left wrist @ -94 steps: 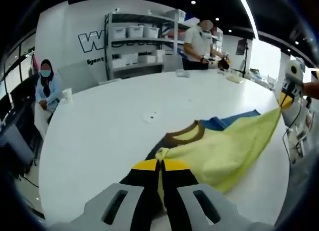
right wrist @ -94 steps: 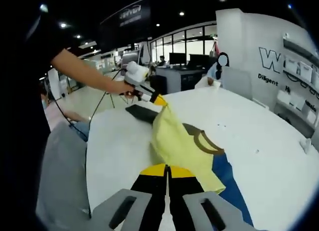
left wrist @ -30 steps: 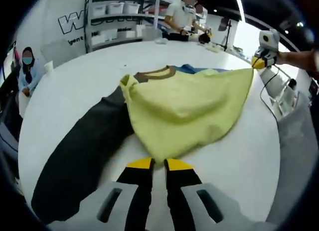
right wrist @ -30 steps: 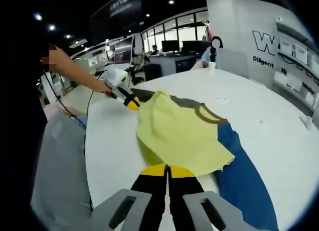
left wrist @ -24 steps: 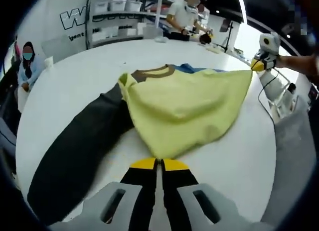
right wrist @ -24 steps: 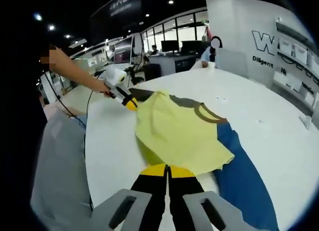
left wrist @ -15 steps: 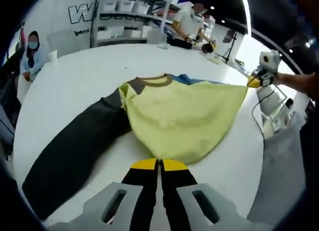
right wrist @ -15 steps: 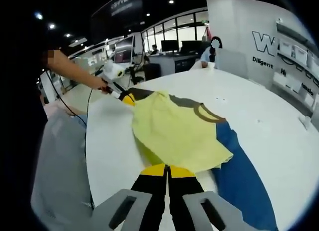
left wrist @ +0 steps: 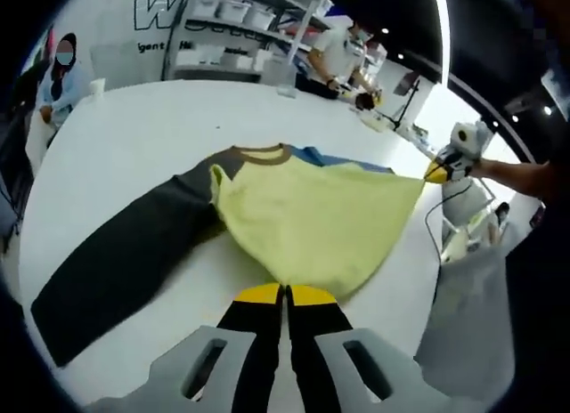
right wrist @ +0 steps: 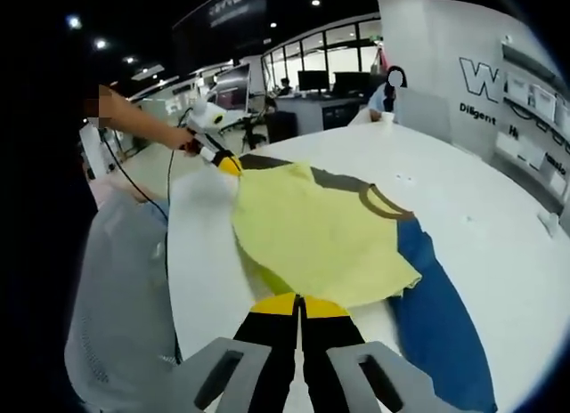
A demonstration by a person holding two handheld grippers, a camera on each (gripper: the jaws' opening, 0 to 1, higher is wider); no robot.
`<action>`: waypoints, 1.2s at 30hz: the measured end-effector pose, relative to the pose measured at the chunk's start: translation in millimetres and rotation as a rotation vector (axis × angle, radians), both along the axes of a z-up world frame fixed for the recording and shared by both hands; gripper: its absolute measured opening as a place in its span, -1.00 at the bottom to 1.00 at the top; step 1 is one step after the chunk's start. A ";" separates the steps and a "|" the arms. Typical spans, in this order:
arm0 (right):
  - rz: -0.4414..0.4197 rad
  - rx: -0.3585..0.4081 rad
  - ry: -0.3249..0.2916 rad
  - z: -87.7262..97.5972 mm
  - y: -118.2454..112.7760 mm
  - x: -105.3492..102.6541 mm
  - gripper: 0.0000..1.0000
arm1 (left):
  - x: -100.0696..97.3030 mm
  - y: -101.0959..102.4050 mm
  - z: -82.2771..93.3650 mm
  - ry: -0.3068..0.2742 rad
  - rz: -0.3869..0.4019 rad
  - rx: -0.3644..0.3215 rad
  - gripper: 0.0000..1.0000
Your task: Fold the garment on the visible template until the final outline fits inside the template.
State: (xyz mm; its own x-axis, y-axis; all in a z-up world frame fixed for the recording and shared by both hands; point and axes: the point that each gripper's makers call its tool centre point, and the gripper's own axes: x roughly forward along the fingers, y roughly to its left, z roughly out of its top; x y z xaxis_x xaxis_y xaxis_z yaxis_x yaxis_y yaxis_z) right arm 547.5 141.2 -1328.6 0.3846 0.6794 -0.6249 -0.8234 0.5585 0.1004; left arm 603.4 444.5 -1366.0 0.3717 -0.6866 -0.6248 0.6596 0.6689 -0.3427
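Now both tools have their jaws clamped on the hem of the yellow garment (left wrist: 307, 222): the left tool (left wrist: 285, 293) on one corner, the right tool (right wrist: 298, 303) on the other, stretching its body taut just over the white surface (left wrist: 134, 119), dark sleeve (left wrist: 125, 257) and blue sleeve (right wrist: 436, 319) lying flat.

Large "W" on white wall (right wrist: 479, 82), smaller line beneath starting "Dilig", rest unreadable

garment (left wrist: 312, 222): yellow body, brown collar, one black sleeve, one blue
state: body stretched taut, sleeves flat
place: white table (left wrist: 134, 128)
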 end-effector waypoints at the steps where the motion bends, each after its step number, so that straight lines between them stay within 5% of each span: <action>1: 0.005 -0.003 0.002 -0.8 0.3 -2.9 -1.00 | -1.2 0.8 0.8 0.002 0.001 -0.003 -0.99; 21: 0.094 -0.034 0.073 -18.7 6.3 -48.3 -1.00 | -44.6 8.0 16.6 0.059 -0.018 -0.047 -0.99; 36: 0.141 -0.055 0.154 -33.5 6.0 -84.3 -1.00 | -93.3 4.8 -2.5 0.179 -0.074 -0.044 -0.99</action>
State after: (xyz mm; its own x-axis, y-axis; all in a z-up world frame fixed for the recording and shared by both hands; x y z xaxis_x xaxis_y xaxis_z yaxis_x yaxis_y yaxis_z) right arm 463.2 147.3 -1362.1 0.1858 0.6826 -0.7068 -0.8710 0.4473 0.2029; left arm 510.2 449.4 -1368.6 0.2050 -0.7359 -0.6453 0.6324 0.6028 -0.4865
